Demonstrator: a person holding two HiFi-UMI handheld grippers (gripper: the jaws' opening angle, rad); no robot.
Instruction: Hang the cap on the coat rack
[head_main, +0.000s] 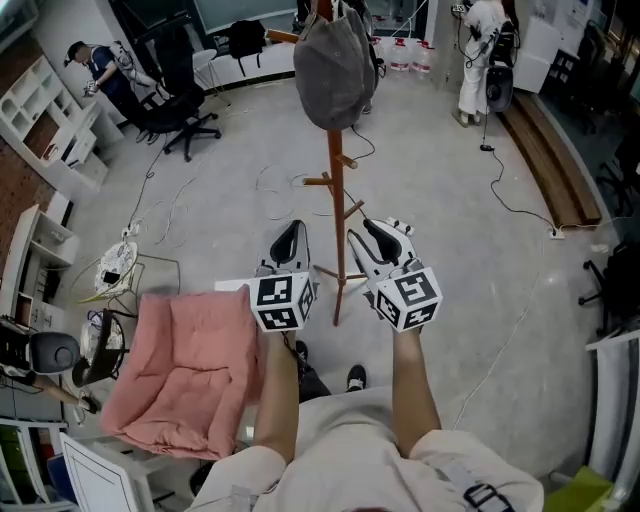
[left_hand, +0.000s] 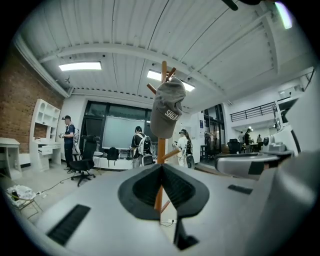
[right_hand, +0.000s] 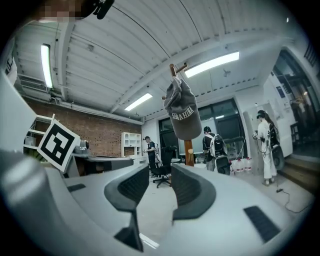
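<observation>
1. Locate the cap (head_main: 335, 65). It hangs over the top of the coat rack (head_main: 338, 200), draped on the upper pegs (left_hand: 167, 75), with its body drooping down along the pole. It rests on the rack alone; neither gripper touches it.

2. Check the left gripper (head_main: 292, 232). Its fingertips meet at the front and nothing sits between them. In the left gripper view the rack's pole stands directly on the line of the closed jaws, with the cap (left_hand: 167, 112) above that line.

3. Check the right gripper (head_main: 365, 232). Its jaws stand apart with a narrow gap, and only floor and room show through the gap. In the right gripper view the cap (right_hand: 182, 117) sits above the jaws and slightly to the right of the gap.

4. Note the governing relation: the cap lies forward of and well above both grippers, its long axis vertical. The pole stands between your two grippers in the head view. The right gripper appears marginally nearer, but the difference is slight.

5. Judgement: the hanging step reads as complete. Any further move is a withdrawal, so keep both grippers low and clear of the pole.
</observation>
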